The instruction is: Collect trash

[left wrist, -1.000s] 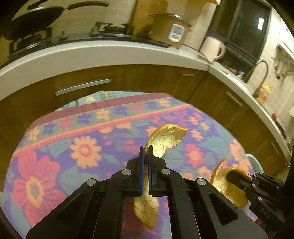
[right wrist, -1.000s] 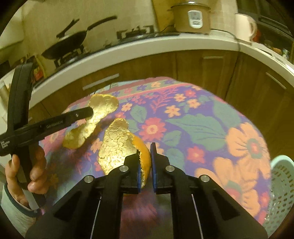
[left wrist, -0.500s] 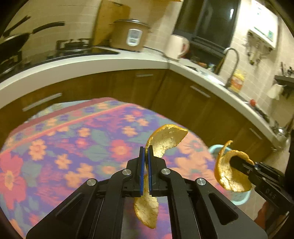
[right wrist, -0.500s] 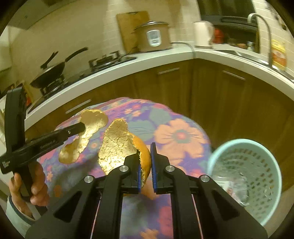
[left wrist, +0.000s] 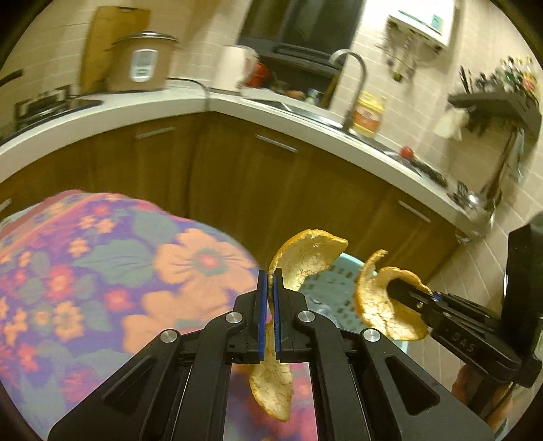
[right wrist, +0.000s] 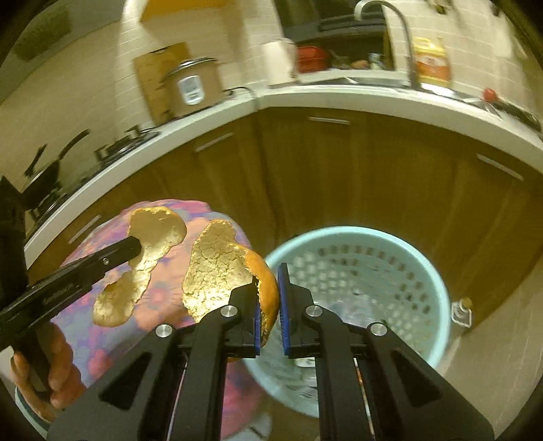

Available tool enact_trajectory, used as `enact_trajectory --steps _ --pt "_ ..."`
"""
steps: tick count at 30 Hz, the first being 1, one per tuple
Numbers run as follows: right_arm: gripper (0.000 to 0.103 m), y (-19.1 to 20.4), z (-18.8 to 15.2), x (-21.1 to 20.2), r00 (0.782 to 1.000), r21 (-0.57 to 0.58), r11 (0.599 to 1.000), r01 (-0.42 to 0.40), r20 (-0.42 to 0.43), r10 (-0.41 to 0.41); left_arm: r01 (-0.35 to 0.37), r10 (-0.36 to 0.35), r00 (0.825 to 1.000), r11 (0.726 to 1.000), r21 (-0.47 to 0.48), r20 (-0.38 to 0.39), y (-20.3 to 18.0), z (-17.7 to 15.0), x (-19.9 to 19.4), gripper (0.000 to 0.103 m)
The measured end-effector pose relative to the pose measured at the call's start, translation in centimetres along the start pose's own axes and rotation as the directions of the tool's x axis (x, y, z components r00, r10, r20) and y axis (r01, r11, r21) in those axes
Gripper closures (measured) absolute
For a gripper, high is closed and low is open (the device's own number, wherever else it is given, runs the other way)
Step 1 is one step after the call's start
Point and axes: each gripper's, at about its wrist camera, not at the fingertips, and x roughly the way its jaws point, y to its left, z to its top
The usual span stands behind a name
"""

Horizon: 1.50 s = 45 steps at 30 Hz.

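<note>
The basket (right wrist: 437, 271), pale blue perforated plastic, stands on the floor right of the table (right wrist: 112, 237), in front of the brown cabinets (right wrist: 373, 176). Clear wrapping lies at its bottom. The table carries a purple floral cloth (left wrist: 101, 278).

Two pieces of orange peel are held in the air. The right peel (right wrist: 217, 271) is a broad curled piece, pale cracked pith facing the camera, orange skin at its right edge. It sits near the basket's left rim, over the table's edge. The right gripper (right wrist: 268, 305) has its jaws narrow, with the peel between them against the left pad; a small gap shows at the right pad. The left peel (left wrist: 305, 261) is a long twisted strip, one end curling up above the fingers, the other hanging below. The left gripper (left wrist: 268, 315) has its jaws pinched on its middle, at the table's right edge, the basket just beyond.

On the far counter (right wrist: 339, 98) stand a rice cooker (right wrist: 193, 86), a faucet (right wrist: 397, 30) and a pan (right wrist: 47, 173).
</note>
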Motion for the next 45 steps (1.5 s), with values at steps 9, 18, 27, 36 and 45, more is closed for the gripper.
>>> enact_trajectory --steps 9,18,27,36,45 --pt "0.097 -5.9 -0.7 1.7 0.995 0.132 0.989 0.074 -0.069 -0.065 0.066 -0.063 0.995 0.997 0.03 -0.082 -4.3 -0.8 5.2 0.102" --pt "0.084 -8.8 -1.4 4.2 0.978 0.218 0.971 0.1 -0.201 -0.056 0.062 -0.055 0.988 0.997 0.047 -0.144 -5.7 -1.4 8.1 0.081" --pt "0.046 -8.6 -1.7 3.2 0.976 0.177 0.976 0.127 -0.196 -0.091 0.069 -0.062 0.99 0.996 0.053 -0.126 -5.7 -1.1 7.1 0.07" --pt "0.046 -5.3 -1.1 0.1 0.991 0.114 0.988 0.107 -0.09 -0.097 0.042 -0.039 0.998 0.997 0.072 -0.045 -4.5 -1.6 2.5 0.068" --pt "0.046 -0.1 -2.2 -4.1 0.994 0.025 0.995 0.101 0.042 -0.102 -0.045 0.042 0.998 0.997 0.058 0.056 -1.6 -3.7 -3.7 0.055"
